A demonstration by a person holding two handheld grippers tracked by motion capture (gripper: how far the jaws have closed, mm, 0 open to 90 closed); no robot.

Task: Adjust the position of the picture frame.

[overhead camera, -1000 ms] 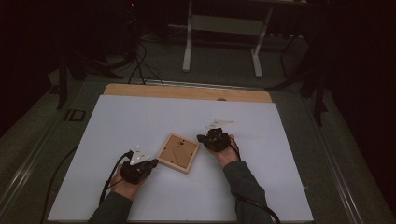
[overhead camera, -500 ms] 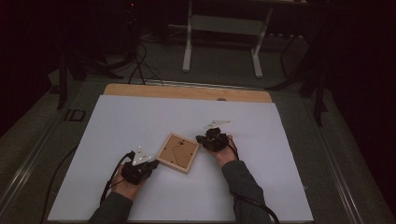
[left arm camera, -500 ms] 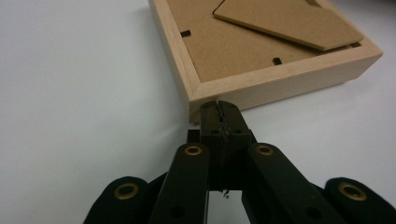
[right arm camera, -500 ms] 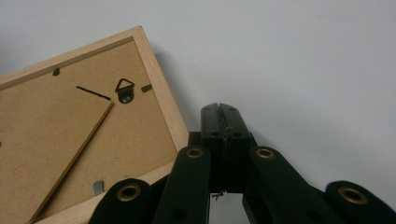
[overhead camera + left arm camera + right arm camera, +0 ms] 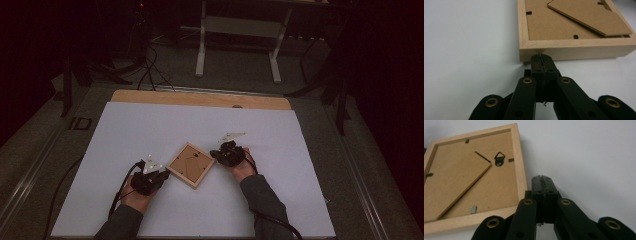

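A wooden picture frame (image 5: 190,164) lies back-up on the white surface (image 5: 150,125) between the two tools. From above, the left tool (image 5: 159,177) and right tool (image 5: 216,154) flank it. The left gripper view shows pressed-together jaws touching the frame's edge (image 5: 574,48); the right gripper view shows pressed-together jaws just beside a corner, plus the hanger (image 5: 499,159) and cardboard stand (image 5: 456,185).
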